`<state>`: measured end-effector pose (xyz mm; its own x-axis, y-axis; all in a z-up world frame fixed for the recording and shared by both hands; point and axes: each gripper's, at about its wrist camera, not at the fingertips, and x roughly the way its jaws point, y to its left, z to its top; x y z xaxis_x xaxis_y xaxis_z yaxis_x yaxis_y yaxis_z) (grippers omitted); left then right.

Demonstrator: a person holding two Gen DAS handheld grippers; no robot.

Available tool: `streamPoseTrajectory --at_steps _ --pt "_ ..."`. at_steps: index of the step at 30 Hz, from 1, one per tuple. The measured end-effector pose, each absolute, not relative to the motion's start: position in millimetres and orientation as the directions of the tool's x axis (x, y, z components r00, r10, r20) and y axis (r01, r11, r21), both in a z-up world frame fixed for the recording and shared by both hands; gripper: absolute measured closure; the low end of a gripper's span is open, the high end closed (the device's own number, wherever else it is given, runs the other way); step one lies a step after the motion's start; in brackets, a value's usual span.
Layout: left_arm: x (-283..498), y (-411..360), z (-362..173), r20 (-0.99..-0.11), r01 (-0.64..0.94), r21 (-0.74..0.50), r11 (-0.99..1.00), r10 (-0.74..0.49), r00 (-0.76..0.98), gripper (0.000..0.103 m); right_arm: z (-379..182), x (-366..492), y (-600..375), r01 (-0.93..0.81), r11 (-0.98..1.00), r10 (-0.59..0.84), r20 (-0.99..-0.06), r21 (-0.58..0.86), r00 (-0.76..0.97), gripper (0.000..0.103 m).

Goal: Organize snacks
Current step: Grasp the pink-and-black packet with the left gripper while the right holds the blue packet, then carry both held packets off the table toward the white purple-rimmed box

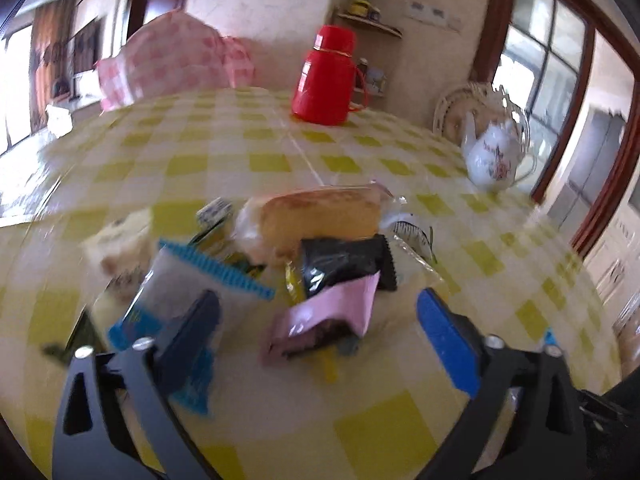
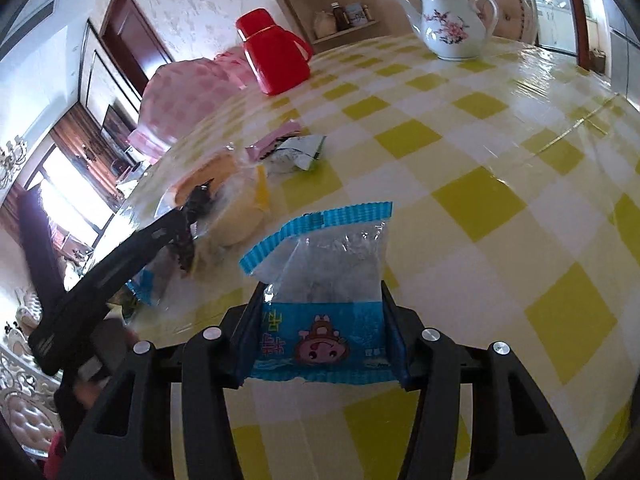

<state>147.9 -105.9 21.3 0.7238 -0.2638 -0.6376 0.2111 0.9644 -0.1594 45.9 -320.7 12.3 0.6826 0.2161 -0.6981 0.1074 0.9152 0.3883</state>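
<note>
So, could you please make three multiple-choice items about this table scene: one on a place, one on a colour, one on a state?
1. Where does the white teapot stand?
A. On the checked tablecloth
B. On the wall shelf
C. Inside the snack pile

2. What colour is the thermos jug?
A. Green
B. Red
C. Black

3. What is the state of the right tool?
A. Open and empty
B. Shut on a pink packet
C. Shut on the blue snack packet

Answers:
1. A: the right wrist view shows the teapot standing on the yellow and white cloth at the far side.
2. B: both views show its body and cap in bright red.
3. C: the blue packet sits clamped between both fingers, while the left tool is open above the pink packet.
</note>
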Motion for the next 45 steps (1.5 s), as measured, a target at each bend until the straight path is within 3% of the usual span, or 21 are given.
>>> streamPoseTrajectory --at_steps 2,4,6,8,17,24,32,34,39,45 --pt "154.3 -116.2 14.8 -0.689 0.248 -0.119 0.961 -0.26 0.676 0.044 12.0 46.6 -317.4 0.095 0.916 0.229 -0.701 0.39 0.675 0.051" --pt "150.5 -112.6 12.1 -0.706 0.272 -0.129 0.954 -0.281 0.65 0.058 12.1 46.4 -314.7 0.085 0.916 0.24 -0.703 0.393 0.67 0.051" --pt "137.1 -106.5 14.8 -0.705 0.291 -0.089 0.953 -0.267 0.657 0.064 12.7 46.0 -314.8 0.085 0.917 0.236 -0.704 0.389 0.669 0.051" --pt "124.6 -99.8 22.8 -0.706 0.302 -0.109 0.947 -0.288 0.647 0.081 12.2 46.4 -315.3 0.086 0.917 0.237 -0.705 0.389 0.669 0.051" --pt "87.2 -72.5 22.6 -0.71 0.32 -0.261 0.911 -0.406 0.575 0.081 18.5 43.1 -308.1 0.044 0.918 0.26 -0.683 0.394 0.682 0.052" --pt "92.1 -71.3 13.0 -0.706 0.272 -0.23 0.934 -0.353 0.614 0.079 17.5 45.6 -306.5 0.039 0.918 0.266 -0.685 0.395 0.678 0.051" --pt "119.6 -75.1 7.1 -0.703 0.261 -0.271 0.927 -0.376 0.604 0.076 15.4 47.9 -303.2 0.044 0.927 0.246 -0.691 0.373 0.68 0.051" --pt "123.2 -74.9 4.1 -0.718 0.266 -0.278 0.923 -0.384 0.58 0.081 13.8 48.7 -303.0 0.052 0.929 0.236 -0.696 0.366 0.678 0.051" --pt "106.2 -80.2 17.9 -0.691 0.294 -0.219 0.93 -0.36 0.627 0.082 14.6 44.9 -304.4 0.059 0.924 0.233 -0.678 0.377 0.697 0.052" --pt "82.0 -71.8 20.9 -0.681 0.262 -0.252 0.931 -0.363 0.635 0.082 15.0 35.9 -309.3 0.057 0.896 0.268 -0.639 0.44 0.721 0.052"
